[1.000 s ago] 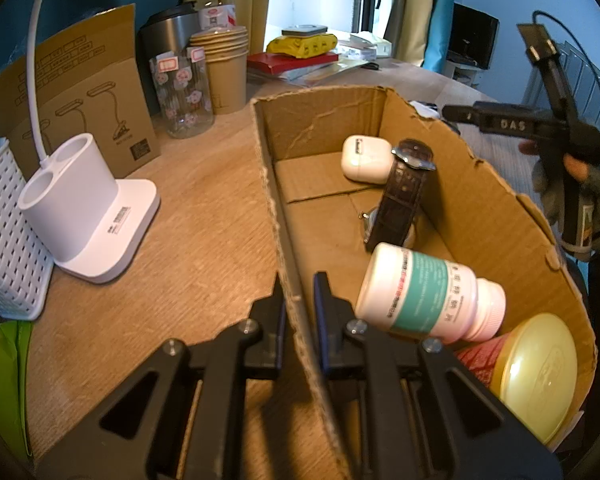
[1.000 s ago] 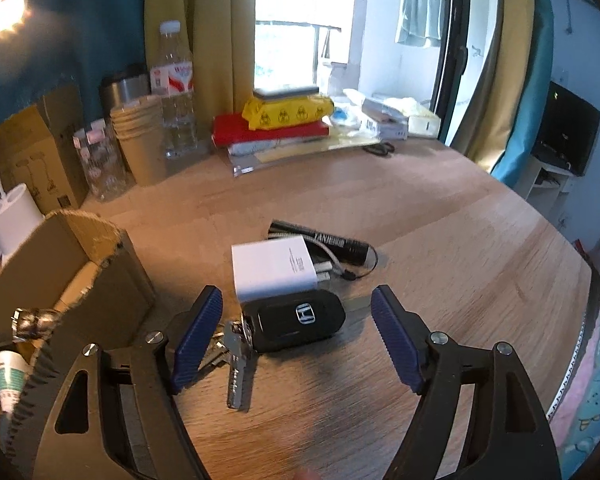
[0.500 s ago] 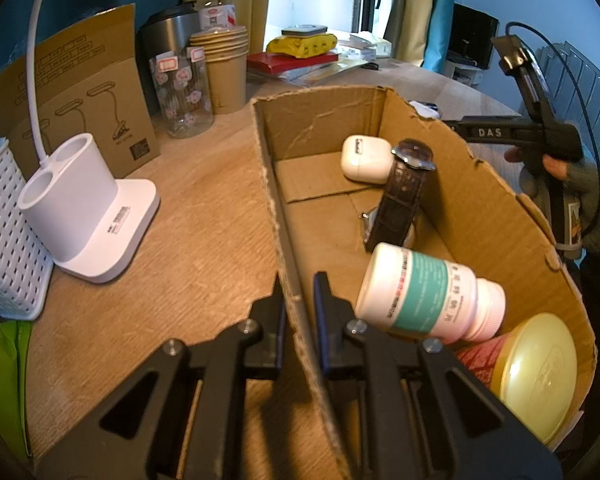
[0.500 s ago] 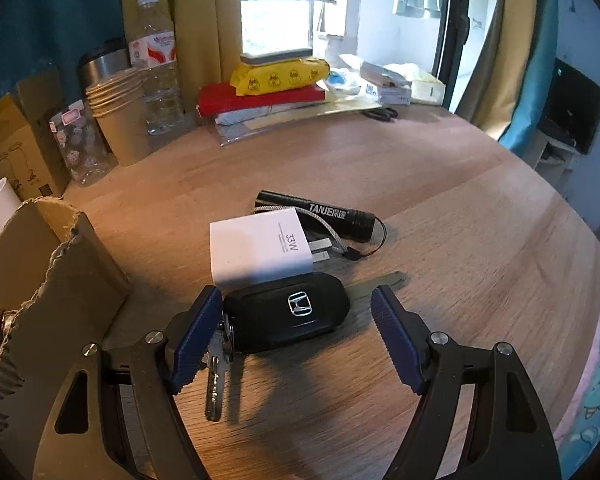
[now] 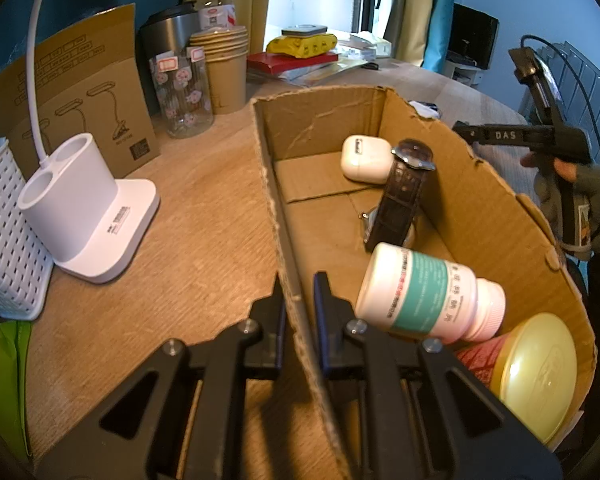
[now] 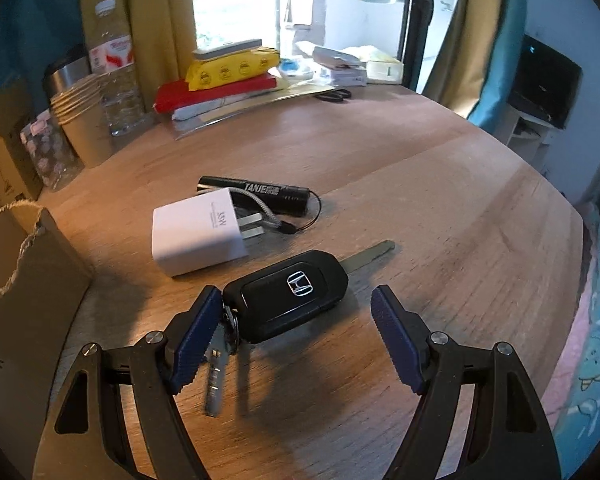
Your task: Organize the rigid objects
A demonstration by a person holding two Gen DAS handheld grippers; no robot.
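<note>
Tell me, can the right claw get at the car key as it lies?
Probably yes: the right claw stands open with the car key between its fingers on bare table, nothing covering it.

The red jar [image 5: 480, 360] lies half hidden under the pill bottle [image 5: 428, 294].

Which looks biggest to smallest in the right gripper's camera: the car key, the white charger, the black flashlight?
1. Car key: largest, but it lies nearest the camera, so that is unsure.
2. White charger: close to the key in looks.
3. Black flashlight: smallest, thin, farthest, and partly behind the charger.
</note>
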